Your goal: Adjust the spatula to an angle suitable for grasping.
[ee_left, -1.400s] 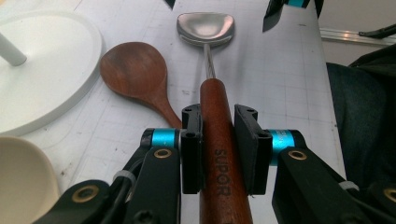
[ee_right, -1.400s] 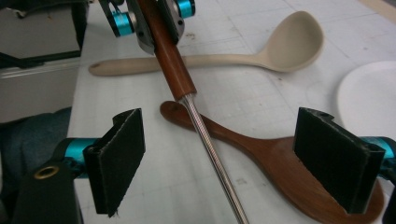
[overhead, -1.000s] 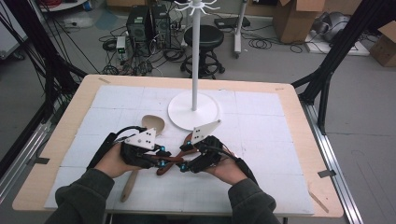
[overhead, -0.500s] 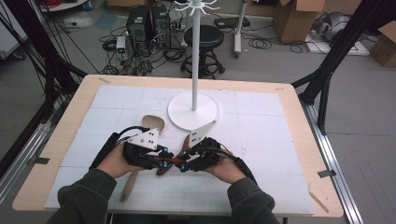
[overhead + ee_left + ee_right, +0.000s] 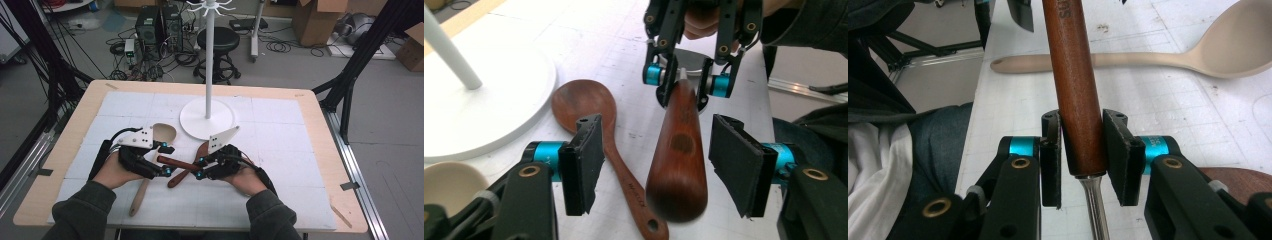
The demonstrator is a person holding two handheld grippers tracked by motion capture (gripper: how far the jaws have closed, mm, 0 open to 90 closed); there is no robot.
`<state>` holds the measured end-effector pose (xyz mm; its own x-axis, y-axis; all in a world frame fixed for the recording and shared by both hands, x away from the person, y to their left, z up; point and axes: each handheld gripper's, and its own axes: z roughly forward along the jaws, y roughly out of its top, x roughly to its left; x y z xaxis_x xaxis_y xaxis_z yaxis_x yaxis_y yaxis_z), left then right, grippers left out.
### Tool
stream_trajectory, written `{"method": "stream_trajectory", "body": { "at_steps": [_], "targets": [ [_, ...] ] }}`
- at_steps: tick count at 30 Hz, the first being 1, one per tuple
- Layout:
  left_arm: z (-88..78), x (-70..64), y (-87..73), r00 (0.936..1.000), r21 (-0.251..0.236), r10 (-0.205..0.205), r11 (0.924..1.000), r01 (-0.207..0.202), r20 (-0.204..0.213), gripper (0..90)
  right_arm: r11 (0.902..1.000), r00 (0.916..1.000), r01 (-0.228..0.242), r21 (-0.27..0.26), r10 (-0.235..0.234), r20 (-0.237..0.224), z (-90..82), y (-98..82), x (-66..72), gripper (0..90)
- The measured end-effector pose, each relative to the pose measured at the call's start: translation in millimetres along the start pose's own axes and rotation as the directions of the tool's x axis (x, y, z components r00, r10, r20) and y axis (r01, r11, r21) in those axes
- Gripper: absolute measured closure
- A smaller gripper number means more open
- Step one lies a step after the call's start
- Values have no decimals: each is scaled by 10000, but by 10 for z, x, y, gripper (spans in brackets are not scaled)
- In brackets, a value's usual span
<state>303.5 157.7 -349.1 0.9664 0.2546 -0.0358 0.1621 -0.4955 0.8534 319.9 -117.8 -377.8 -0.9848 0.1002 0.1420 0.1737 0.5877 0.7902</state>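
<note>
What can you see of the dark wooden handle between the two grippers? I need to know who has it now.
The dark wooden handle is round, glossy red-brown wood with a bulbous butt and a metal shank at its far end. It hangs level above the table, over a dark wooden spoon lying below. The right gripper is shut on it near the shank, pads pressing both sides. The left gripper has just been opening: its pads stand apart from the butt, which sits between them untouched.

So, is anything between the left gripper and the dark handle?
Nothing visible. The handle lies inside the left gripper, whose jaws have just been opening and stand clear of it; the right gripper clamps its far end.
</note>
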Motion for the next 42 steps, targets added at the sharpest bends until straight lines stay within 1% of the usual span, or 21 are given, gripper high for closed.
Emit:
{"method": "stream_trajectory", "body": {
  "at_steps": [4,5,9,12,14,15,18,19,22,23,30,31,32,33,34,35,37,39,40,41,42],
  "targets": [
    [-32,8,-6,9997,-137,-177,9998,175,-137,381,9995,9999,-32,-311,36,128,-37,12,-1,716],
    [-43,12,-2,9996,-249,-234,9994,230,-154,384,9983,9997,-107,-571,119,213,-77,26,-3,720],
    [-59,20,11,9989,-447,-337,9985,322,-336,409,9956,9988,-287,-891,320,364,-150,79,1,729],
    [-71,23,16,9984,-580,-424,9975,402,-376,433,9960,9983,-266,-849,309,495,-166,117,5,733],
    [-83,23,22,9981,-711,-538,9961,514,-312,478,9949,9978,-346,-948,397,534,-184,170,13,735],
    [-92,31,30,9977,-648,-673,9957,665,-101,487,9937,9977,-323,-1069,384,559,-198,211,15,735],
    [-93,25,37,9971,-681,-747,9949,738,-110,488,9910,9975,-336,-1298,414,578,-218,255,18,736],
    [-94,22,43,9975,-706,-699,9951,690,-108,487,9871,9962,-440,-1537,548,670,-242,291,22,736],
    [-83,7,54,9980,-751,-629,9953,619,-104,487,9847,9956,-472,-1677,600,722,-262,314,22,737],
    [-70,-2,60,9982,-743,-599,9955,591,-90,487,9808,9939,-507,-1885,681,868,-287,347,22,737],
    [-21,-20,72,9984,-687,-559,9961,549,-121,487,9723,9899,-658,-2241,919,1079,-342,409,16,737],
    [-9,-25,79,9985,-706,-548,9960,540,-84,488,9673,9875,-715,-2435,1029,1190,-362,430,10,738],
    [1,-29,84,9986,-736,-531,9959,523,-80,488,9673,9875,-715,-2435,1029,1190,-362,430,10,738],
    [18,-35,94,9988,-719,-488,9962,482,-67,491,9618,9849,-757,-2630,1133,1310,-381,450,9,737],
    [29,-38,100,9989,-714,-467,9964,462,-60,491,9618,9849,-757,-2630,1133,1310,-381,450,9,737],
    [47,-47,108,9991,-678,-427,9968,422,-61,496,9573,9834,-715,-2801,1147,1409,-400,477,9,737],
    [80,-60,122,9992,-672,-399,9970,394,-65,501,9555,9820,-732,-2859,1191,1466,-409,487,13,737],
    [128,-73,145,9996,-583,-267,9979,265,-17,515,9460,9785,-684,-3168,1255,1635,-434,534,36,737],
    [128,-73,145,9996,-583,-267,9979,265,-17,521,9460,9785,-684,-3168,1255,1635,-434,534,36,737],
    [147,-83,154,9997,-612,-253,9978,251,-37,521,9429,9772,-734,-3248,1331,1656,-442,550,48,738],
    [182,-98,172,9996,-640,-276,9976,271,-80,540,9363,9750,-757,-3429,1415,1711,-450,582,67,737]
  ]
}}
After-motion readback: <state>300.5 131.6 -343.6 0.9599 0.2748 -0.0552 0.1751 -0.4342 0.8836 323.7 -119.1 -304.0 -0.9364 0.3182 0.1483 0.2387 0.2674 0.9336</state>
